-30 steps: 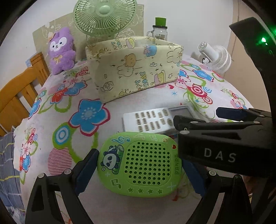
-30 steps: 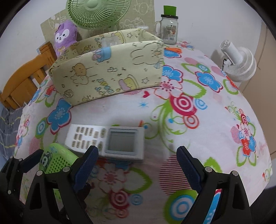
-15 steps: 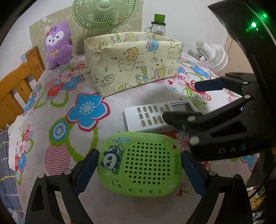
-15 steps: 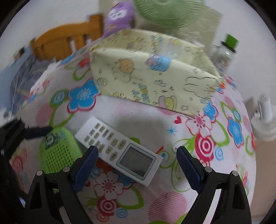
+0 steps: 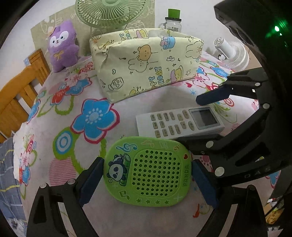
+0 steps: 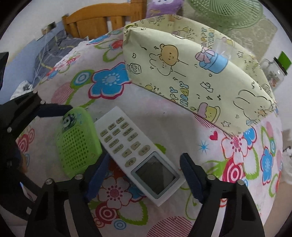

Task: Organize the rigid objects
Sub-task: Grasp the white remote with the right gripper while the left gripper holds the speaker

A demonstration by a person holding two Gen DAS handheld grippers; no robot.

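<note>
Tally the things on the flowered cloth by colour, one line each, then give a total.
Green: 2, the panda speaker and the mesh fan
White: 2, the remote and the small fan
Purple: 1, the plush toy
Pale yellow: 1, the cartoon-print box
Clear with green lid: 1, the jar
Total: 7

Home bedroom: wooden bed frame [image 5: 16, 98], floral tablecloth [image 5: 76, 116], purple plush toy [image 5: 62, 45], green desk fan [image 5: 111, 12].
</note>
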